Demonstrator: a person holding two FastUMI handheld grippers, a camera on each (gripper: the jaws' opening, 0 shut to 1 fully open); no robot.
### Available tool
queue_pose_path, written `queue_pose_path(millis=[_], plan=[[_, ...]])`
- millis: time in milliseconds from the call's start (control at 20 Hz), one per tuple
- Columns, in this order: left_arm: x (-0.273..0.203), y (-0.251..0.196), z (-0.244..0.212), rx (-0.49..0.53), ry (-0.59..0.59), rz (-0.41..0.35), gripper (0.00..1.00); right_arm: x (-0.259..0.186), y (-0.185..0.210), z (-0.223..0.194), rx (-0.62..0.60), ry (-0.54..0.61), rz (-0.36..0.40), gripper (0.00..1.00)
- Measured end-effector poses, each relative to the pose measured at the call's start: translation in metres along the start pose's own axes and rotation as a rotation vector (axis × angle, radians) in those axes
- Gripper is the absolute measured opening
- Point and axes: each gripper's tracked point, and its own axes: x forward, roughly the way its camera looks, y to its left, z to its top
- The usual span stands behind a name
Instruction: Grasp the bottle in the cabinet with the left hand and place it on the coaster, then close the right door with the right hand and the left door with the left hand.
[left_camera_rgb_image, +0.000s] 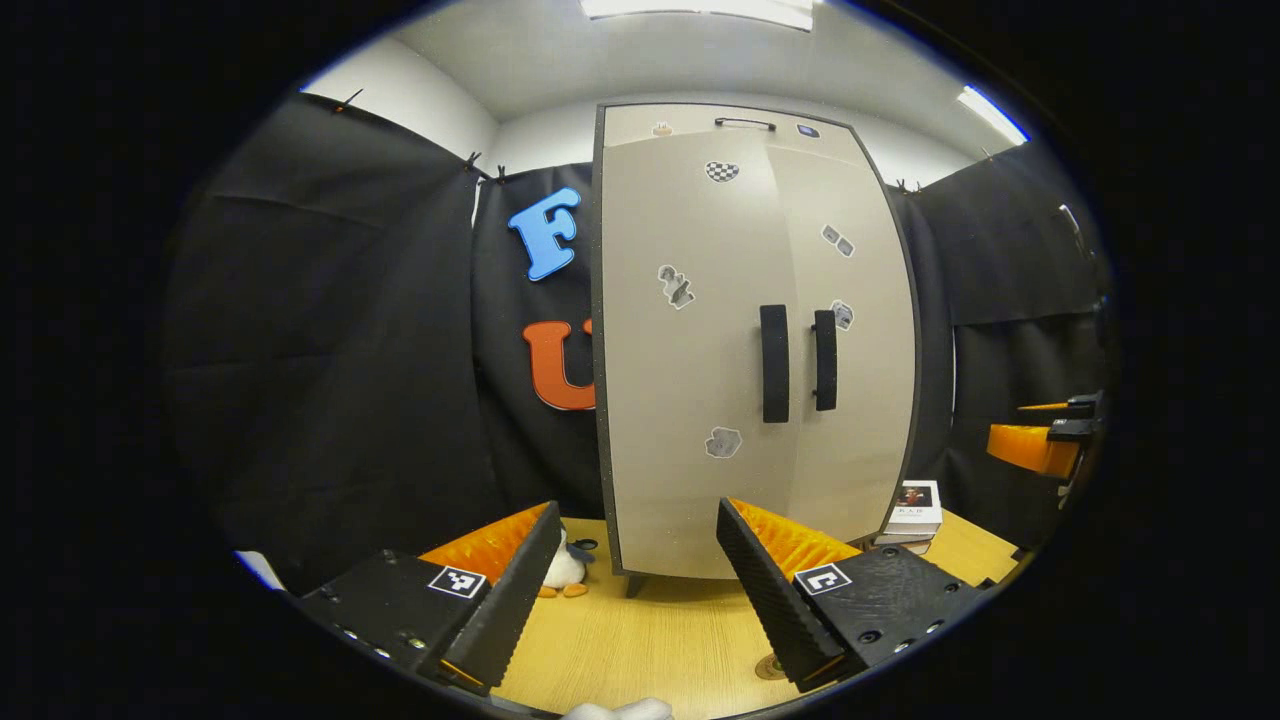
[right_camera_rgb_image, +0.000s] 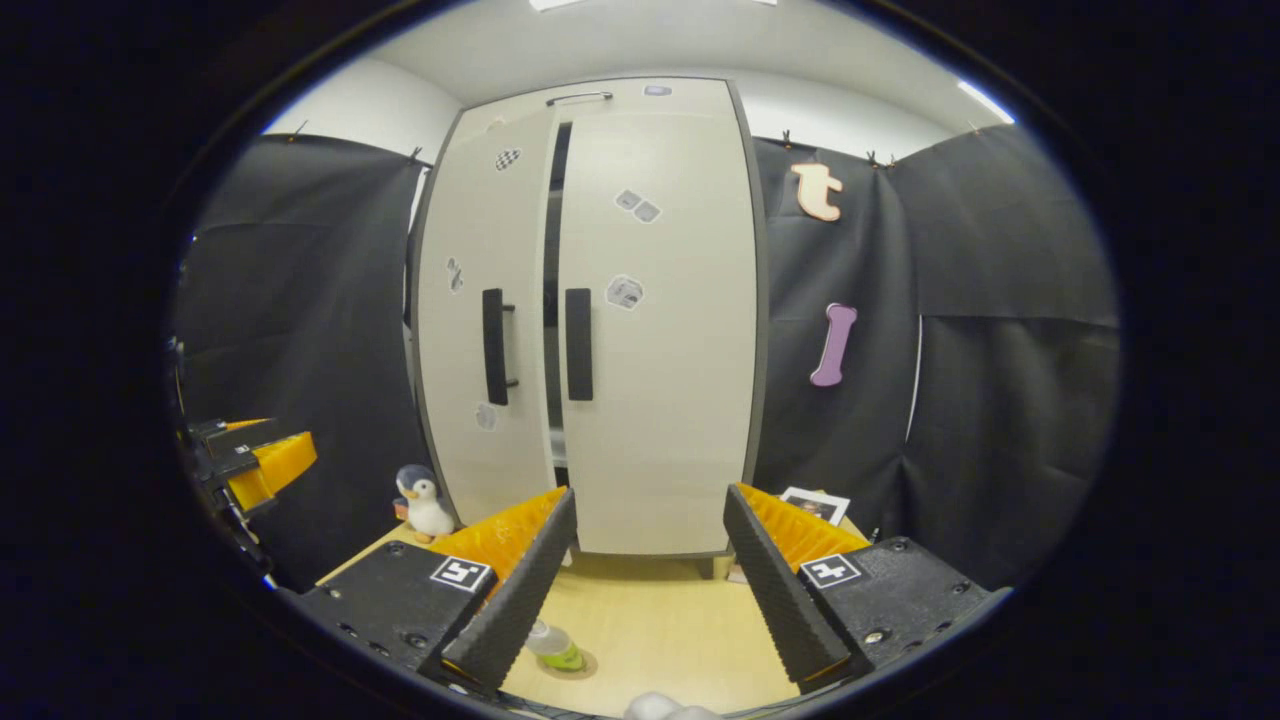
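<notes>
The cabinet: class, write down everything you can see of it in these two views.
The cabinet is tall, with two pale beige doors in a dark frame, standing on the light wooden table against the black cloth wall. Each door carries a black vertical handle near the middle seam and several small grey stickers. In the right gripper view the left door stands slightly ajar, leaving a dark gap; the right door looks closed. A thin handle lies on top.

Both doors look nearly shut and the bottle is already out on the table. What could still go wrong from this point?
The left door sits slightly ajar, a dark gap beside the right door; it may be left unlatched. The bottle on its coaster lies close under the left gripper's path, so a low push risks tipping it.
</notes>
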Motion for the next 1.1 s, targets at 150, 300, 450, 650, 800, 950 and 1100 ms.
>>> queue_pose_path(millis=[150, 300, 450, 650, 800, 950, 1100], plan=[[0.002, -0.001, 0.001, -0.001, 0.002, -0.001, 0.96, 0.002, -0.004, 0.000, 0.003, -0.003, -0.006, 0.98], [0.004, -0.004, 0.001, 0.000, -0.001, -0.003, 0.96, 0.002, -0.004, 0.000, 0.007, -0.001, -0.006, 0.98], [0.005, -0.007, 0.002, 0.003, -0.004, -0.008, 0.96, 0.003, -0.005, -0.002, 0.004, 0.001, -0.002, 0.98], [0.004, -0.010, 0.000, -0.001, -0.003, -0.016, 0.96, 0.001, -0.004, 0.000, 0.003, 0.000, 0.004, 0.98], [0.004, -0.010, 0.000, 0.000, -0.004, -0.012, 0.96, 0.001, -0.005, 0.000, -0.001, -0.001, 0.006, 0.98], [0.005, -0.009, -0.001, 0.003, 0.000, -0.009, 0.96, 0.002, -0.005, -0.002, 0.001, 0.002, 0.006, 0.98], [0.006, -0.010, -0.005, 0.005, 0.005, -0.010, 0.96, 0.003, -0.003, -0.003, -0.003, 0.009, 0.011, 0.98]])
